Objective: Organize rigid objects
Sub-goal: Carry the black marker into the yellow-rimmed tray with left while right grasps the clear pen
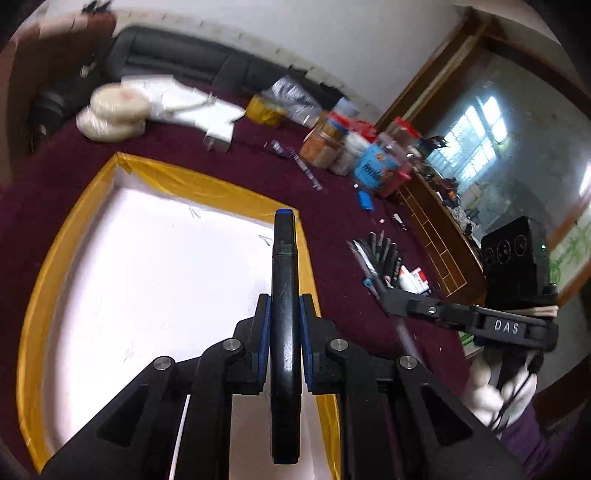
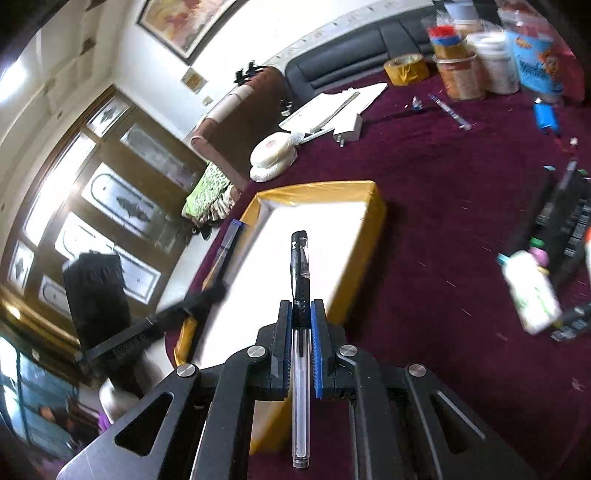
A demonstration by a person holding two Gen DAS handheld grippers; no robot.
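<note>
Left wrist view: the left claw (image 1: 283, 321) pinches a black marker (image 1: 283, 295) with blue ends, above the yellow-rimmed white box (image 1: 55, 236) on the maroon tabletop (image 1: 332, 206).

Right wrist view: the right claw (image 2: 300, 321) pinches a clear pen (image 2: 300, 295), black-capped, over the same box (image 2: 362, 236), whose visible inside looks bare.

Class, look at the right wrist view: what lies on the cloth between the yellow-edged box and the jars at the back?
Bare maroon cloth, with only small specks, lies between the yellow-edged box and the jars.

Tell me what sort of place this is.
Probably a home living room: a dark sofa along the wall, a framed painting above it, and a table covered in maroon cloth cluttered with jars and pens.
</note>
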